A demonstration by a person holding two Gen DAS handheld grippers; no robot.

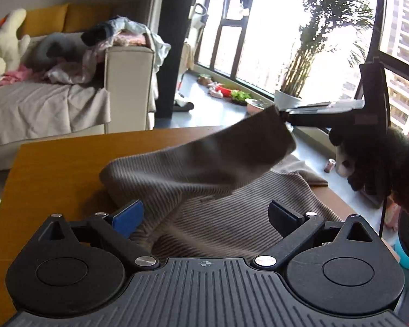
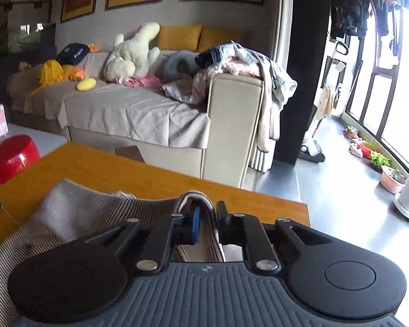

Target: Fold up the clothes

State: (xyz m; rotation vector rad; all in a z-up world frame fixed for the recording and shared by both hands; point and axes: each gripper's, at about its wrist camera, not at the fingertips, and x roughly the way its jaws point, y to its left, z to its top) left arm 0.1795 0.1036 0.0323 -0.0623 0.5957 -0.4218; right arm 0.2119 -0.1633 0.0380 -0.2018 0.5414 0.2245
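Observation:
A beige ribbed garment (image 1: 218,218) lies on the wooden table (image 1: 54,163). My left gripper (image 1: 205,214) is open just above the near part of the cloth, jaws wide apart, holding nothing. My right gripper (image 1: 282,115) shows in the left wrist view at the right, shut on a corner of the garment and lifting it above the table. In the right wrist view the right gripper (image 2: 208,218) is shut on a ribbed edge of the garment (image 2: 68,212), which drapes down to the left over the table (image 2: 122,174).
A beige sofa (image 2: 150,114) with plush toys and piled clothes stands beyond the table. A red stool (image 2: 11,158) is at the left. Potted plants (image 1: 300,81) and bowls sit on the floor by the windows. The table's far edge is close ahead.

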